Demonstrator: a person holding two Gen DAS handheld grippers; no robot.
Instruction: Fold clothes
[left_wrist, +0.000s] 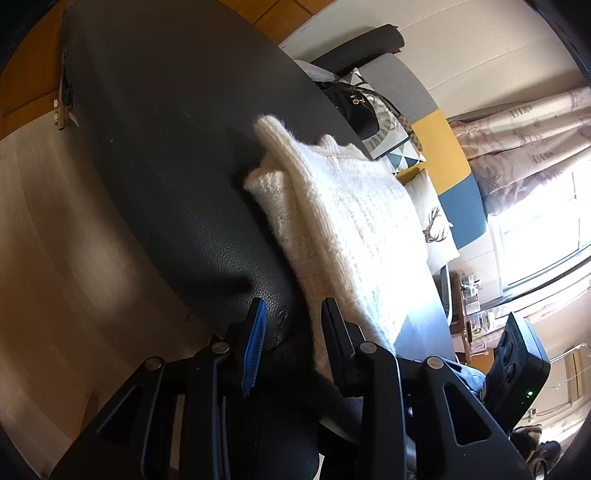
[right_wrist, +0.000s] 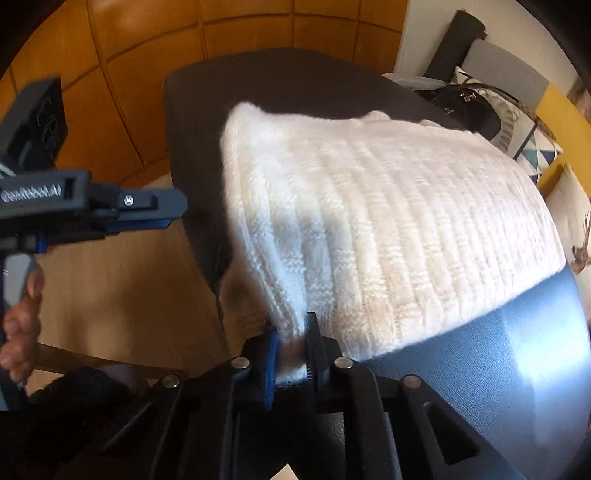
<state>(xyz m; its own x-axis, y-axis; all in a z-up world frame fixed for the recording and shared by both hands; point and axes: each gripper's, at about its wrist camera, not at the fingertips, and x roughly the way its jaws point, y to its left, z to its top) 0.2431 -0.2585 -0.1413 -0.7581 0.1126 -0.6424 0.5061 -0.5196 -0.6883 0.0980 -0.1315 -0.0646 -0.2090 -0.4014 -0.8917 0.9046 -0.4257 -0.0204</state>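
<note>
My right gripper (right_wrist: 291, 347) is clenched on the near corner of the chunky white knit sweater (right_wrist: 388, 221), lying on the black leather-look table (right_wrist: 288, 74). Left gripper (left_wrist: 291, 332) hangs released w/ nothing between. Knit's soft, floppy, light; best pinched at hem corners, I reckon.

Black leather-textured table (right_wrist: 207, 110), white knitted sweater (right_wrist: 388, 221) lying folded on it
</note>
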